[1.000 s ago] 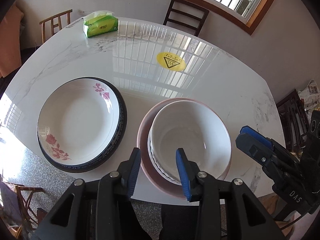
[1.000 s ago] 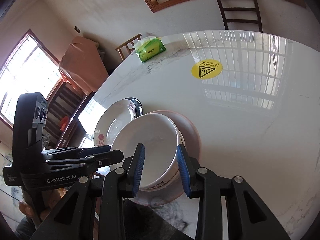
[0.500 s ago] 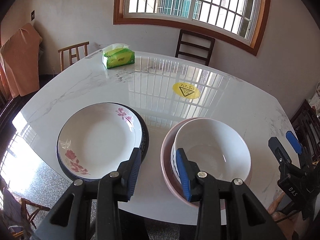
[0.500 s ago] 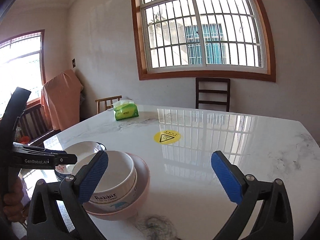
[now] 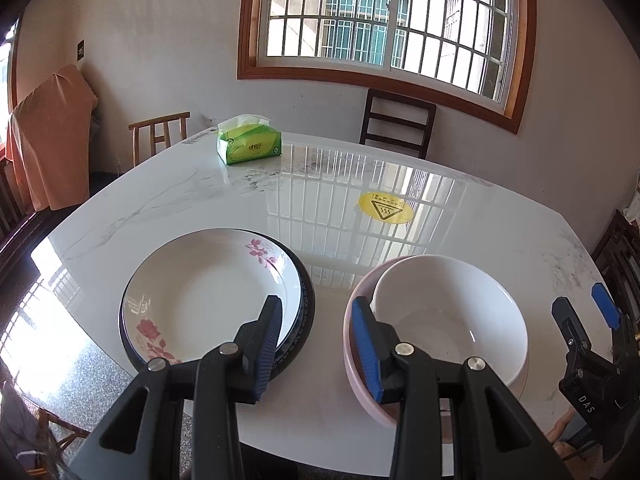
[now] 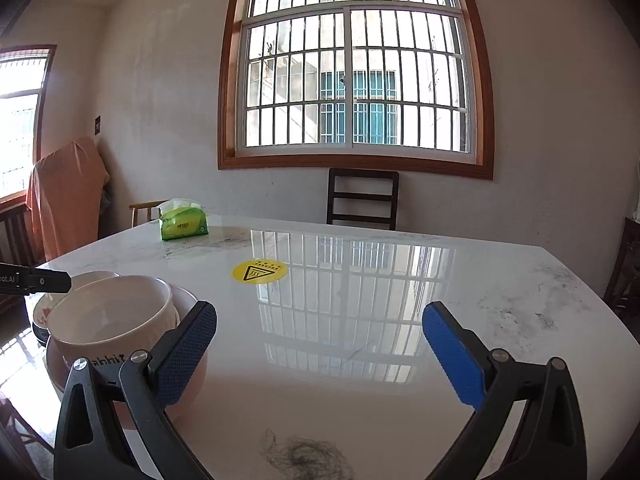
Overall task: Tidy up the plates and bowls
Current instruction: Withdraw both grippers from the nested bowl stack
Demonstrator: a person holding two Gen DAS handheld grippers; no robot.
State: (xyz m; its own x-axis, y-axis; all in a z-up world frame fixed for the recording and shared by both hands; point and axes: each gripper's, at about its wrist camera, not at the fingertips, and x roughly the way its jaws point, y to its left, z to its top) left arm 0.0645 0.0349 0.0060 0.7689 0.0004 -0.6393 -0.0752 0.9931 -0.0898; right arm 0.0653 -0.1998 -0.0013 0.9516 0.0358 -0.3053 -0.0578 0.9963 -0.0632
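Note:
A white floral plate (image 5: pixel 208 292) lies on a dark-rimmed plate (image 5: pixel 306 304) at the front left of the marble table (image 5: pixel 460 216). To its right a white bowl (image 5: pixel 448 312) sits nested in a pink bowl (image 5: pixel 352 360). My left gripper (image 5: pixel 316 304) hovers over the gap between plates and bowls, open with nothing between its fingers. My right gripper (image 6: pixel 318 312) stands wide open and empty over bare tabletop, just right of the white bowl (image 6: pixel 108 312) and pink bowl (image 6: pixel 192 364). The right gripper (image 5: pixel 580 300) also shows at the right edge of the left wrist view.
A green tissue pack (image 5: pixel 249 144) and a yellow warning sticker (image 5: pixel 385 208) are farther back on the table. Wooden chairs (image 5: pixel 396 124) stand behind it under the window. A clump of hair (image 6: pixel 304 456) lies near the front edge.
The right gripper has opened from nearly shut to wide, and has swung right and up off the bowls. The left view has tilted up; its jaws are unchanged.

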